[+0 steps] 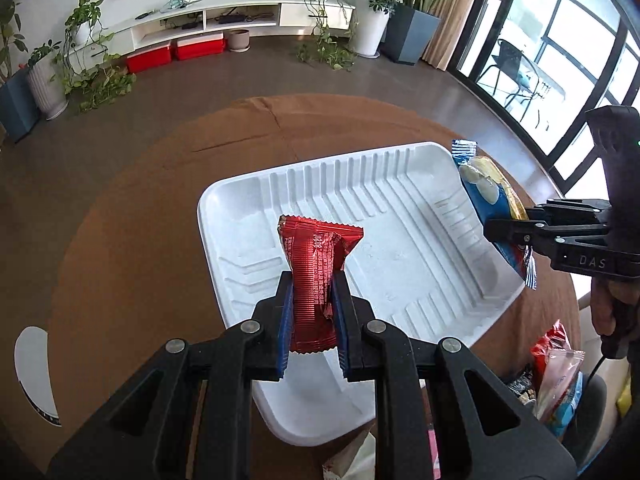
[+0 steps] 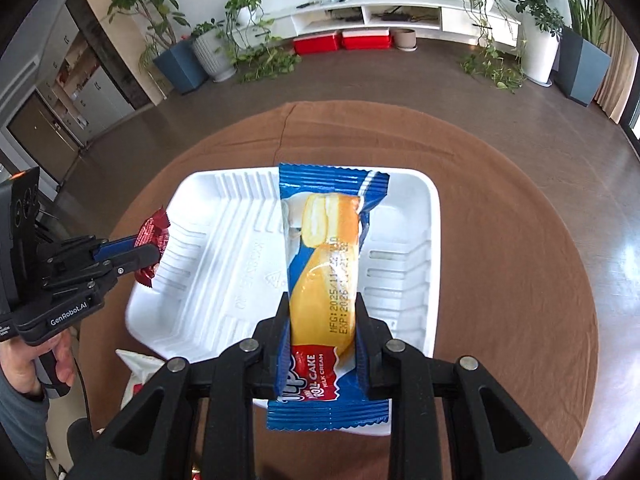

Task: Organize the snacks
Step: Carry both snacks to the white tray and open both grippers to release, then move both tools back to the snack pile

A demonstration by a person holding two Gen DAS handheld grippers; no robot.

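The red snack packet point(image 1: 316, 276) is sitting clamped between the blue-padded fingers point(image 1: 285, 320) of the left gripper point(image 1: 313, 292), its upper end sticking out past the fingertips and its crimped edge flaring wide. It is hanging above the near left part of the white ribbed tray point(image 1: 400, 200), not touching it as far as the views show. From the right wrist view the same packet point(image 2: 153, 240) is showing at the tray's left rim, pinched in the left gripper point(image 2: 149, 254), with a hand point(image 2: 24, 368) wrapping the handle below.

The blue roll cake packet point(image 2: 324, 280) is being squeezed lengthwise by the right gripper point(image 2: 322, 300), its fingers point(image 2: 362, 332) clenching the yellow middle of the wrapper while the printed red label end is trailing back towards the camera. The packet is hovering over the middle of the tray point(image 2: 420, 280). In the left wrist view that packet point(image 1: 490, 200) is appearing over the tray's right rim, gripped by the right gripper point(image 1: 508, 230).

The tray is lying empty on the round surface point(image 2: 500, 240) covered in a brown cloth. More loose snack packets point(image 1: 556, 376) are lying heaped at the near right edge of the surface, beside the tray, and a white and red one point(image 2: 136, 372) is peeking out just beside the tray's near left corner.

Beyond the surface, potted plants point(image 2: 240, 28), red boxes point(image 2: 340, 42) and a low white shelf unit point(image 2: 400, 16) are lining the far wall.
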